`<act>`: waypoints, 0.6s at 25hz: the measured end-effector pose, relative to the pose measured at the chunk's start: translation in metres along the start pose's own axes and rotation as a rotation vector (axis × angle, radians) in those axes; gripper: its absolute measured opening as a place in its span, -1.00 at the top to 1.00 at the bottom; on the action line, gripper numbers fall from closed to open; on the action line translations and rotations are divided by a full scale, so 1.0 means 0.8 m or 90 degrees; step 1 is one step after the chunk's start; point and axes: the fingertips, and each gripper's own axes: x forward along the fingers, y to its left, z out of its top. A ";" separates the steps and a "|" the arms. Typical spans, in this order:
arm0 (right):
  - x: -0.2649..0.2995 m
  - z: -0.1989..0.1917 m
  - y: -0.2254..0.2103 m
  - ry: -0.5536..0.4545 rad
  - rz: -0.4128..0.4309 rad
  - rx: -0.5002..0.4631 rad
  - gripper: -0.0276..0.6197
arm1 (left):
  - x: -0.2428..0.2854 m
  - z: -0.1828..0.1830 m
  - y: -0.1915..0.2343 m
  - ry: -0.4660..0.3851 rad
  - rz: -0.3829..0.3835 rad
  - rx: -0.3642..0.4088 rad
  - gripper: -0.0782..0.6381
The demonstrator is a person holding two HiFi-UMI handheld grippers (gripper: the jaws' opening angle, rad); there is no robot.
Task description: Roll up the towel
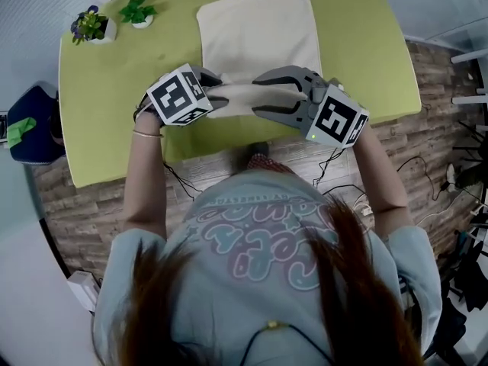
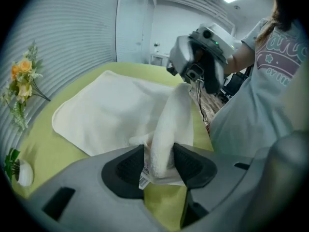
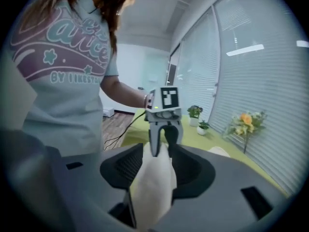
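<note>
A cream towel [image 1: 259, 33] lies flat on the green table [image 1: 107, 97], with its near edge gathered into a thick fold lifted off the table. My left gripper [image 1: 223, 94] is shut on the left end of that fold, and the towel [image 2: 116, 110] fills the gap between its pads [image 2: 129, 166]. The right gripper [image 1: 259, 95] grips the fold's right end, with the towel [image 3: 152, 182] packed between the pads [image 3: 188, 166]. The two grippers face each other close together near the table's front edge. Across the fold, the left gripper view shows the right gripper [image 2: 198, 62], and the right gripper view shows the left gripper [image 3: 164, 124].
Two small potted plants [image 1: 91, 27] [image 1: 139, 12] stand at the table's far left corner. A flower spray [image 2: 21, 81] shows at the left of the left gripper view. Cables [image 1: 343, 181] lie on the wood floor by the person. A dark object [image 1: 30, 124] sits left of the table.
</note>
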 end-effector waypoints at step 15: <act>0.057 -0.089 0.034 0.123 0.108 -0.051 0.30 | -0.018 0.017 0.017 -0.082 0.039 -0.044 0.10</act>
